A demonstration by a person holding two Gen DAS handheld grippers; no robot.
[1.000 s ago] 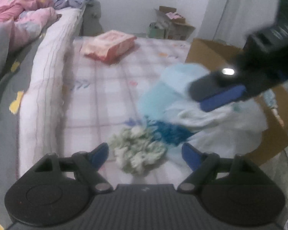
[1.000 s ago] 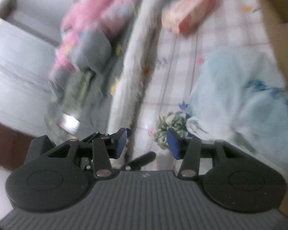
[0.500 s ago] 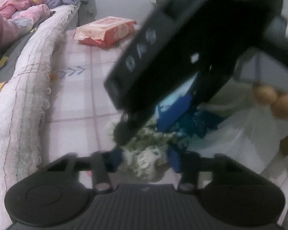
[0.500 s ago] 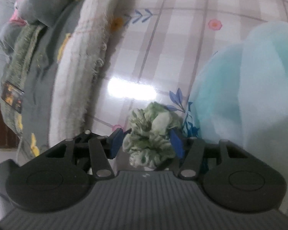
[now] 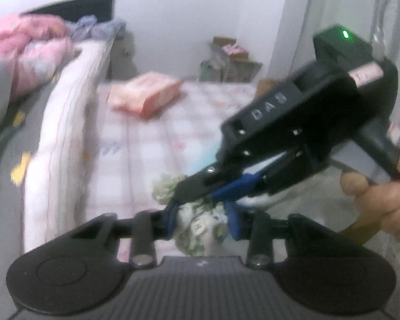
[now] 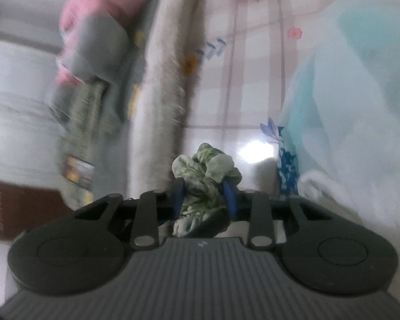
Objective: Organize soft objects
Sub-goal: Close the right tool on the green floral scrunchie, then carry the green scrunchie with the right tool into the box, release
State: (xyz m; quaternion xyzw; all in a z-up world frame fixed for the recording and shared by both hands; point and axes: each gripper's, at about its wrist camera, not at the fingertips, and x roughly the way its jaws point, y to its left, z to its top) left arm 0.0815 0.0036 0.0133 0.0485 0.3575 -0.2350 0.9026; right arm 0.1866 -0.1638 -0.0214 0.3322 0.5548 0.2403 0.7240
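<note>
A green-and-white scrunchie is bunched between the blue pads of my left gripper, whose jaws are closing and press on it. My right gripper, held by a hand, reaches in from the right and pinches the same scrunchie from above. In the right wrist view the scrunchie is squeezed between the pads of my right gripper, whose jaws are also closing. A light blue cloth lies just to the right on the checked mat.
A pink packet lies further back on the mat. A white fringed blanket roll runs along the left, with pink bedding behind it. Boxes stand by the far wall.
The right gripper swung in from the right and came down over the scrunchie. Both grippers, wide a second ago, have narrowed onto it. The view has pulled back.
</note>
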